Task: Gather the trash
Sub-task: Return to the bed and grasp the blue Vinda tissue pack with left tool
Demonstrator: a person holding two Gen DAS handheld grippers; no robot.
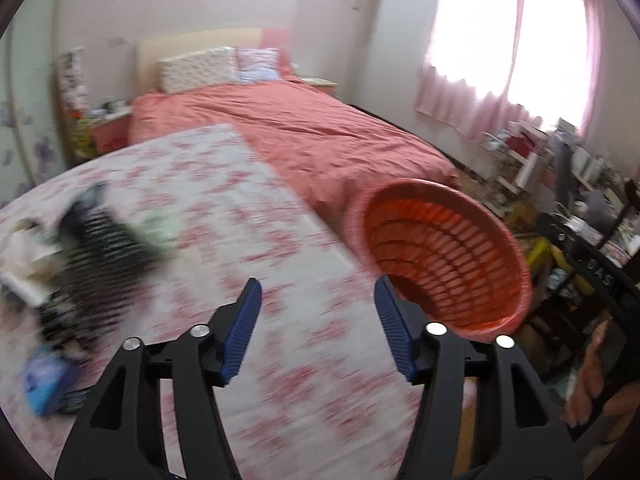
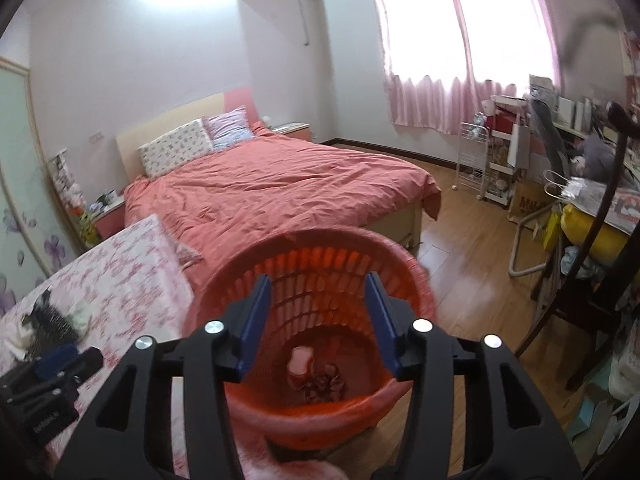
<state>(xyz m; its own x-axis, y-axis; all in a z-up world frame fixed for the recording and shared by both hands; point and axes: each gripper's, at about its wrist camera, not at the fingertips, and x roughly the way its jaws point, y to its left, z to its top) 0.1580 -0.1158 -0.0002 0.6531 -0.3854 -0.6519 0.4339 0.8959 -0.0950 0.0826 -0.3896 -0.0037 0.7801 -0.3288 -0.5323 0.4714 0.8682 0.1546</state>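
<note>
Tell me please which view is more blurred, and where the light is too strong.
Left wrist view: heavy motion blur on the flowered cloth and the trash pile. Right wrist view: sharper, only the orange basket rim is smeared. Both: window overexposed white.

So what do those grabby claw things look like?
Both are alike. The left gripper and right gripper each have two chunky black plastic arms with cut-out holes and shiny round silver bolts. Their fingertips wear ribbed blue pads. The left gripper's black body carries small white lettering, too blurry to read.

Blown-out window (image 2: 460,32) daylight; left view motion-blurred, fisheye-bent edges
</note>
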